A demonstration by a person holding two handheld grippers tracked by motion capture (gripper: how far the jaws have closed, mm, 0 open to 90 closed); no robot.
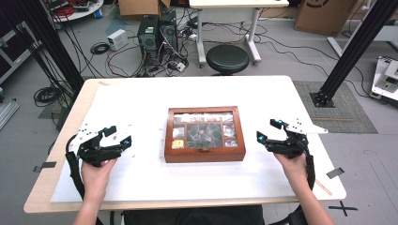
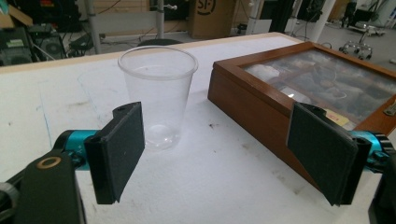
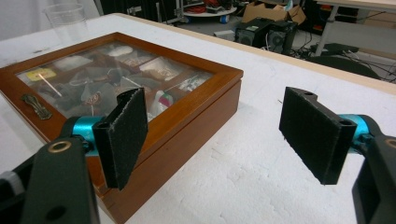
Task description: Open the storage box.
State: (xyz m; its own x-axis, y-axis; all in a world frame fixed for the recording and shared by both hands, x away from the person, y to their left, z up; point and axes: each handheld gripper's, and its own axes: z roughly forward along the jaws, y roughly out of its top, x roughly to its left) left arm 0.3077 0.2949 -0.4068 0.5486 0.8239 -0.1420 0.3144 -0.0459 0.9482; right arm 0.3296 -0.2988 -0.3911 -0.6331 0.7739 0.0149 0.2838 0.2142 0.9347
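Observation:
A wooden box (image 1: 205,134) with a glass lid lies shut at the middle of the white table (image 1: 141,98); small packets show through the glass. My left gripper (image 1: 119,136) is held left of the box, jaws open and empty. In the left gripper view the left gripper (image 2: 219,149) looks past a clear plastic cup (image 2: 159,95) standing upright, with the box (image 2: 252,107) to its right. My right gripper (image 1: 268,130) is held right of the box, also open and empty. In the right gripper view the right gripper (image 3: 219,135) faces a corner of the box (image 3: 187,135), with the cup (image 3: 65,21) far behind.
Beyond the table's far edge stand a black stool (image 1: 227,58) and computer towers (image 1: 157,33) among cables. Black frame posts (image 1: 356,47) rise at both sides. A brass clasp (image 3: 35,105) sits on the box's front wall.

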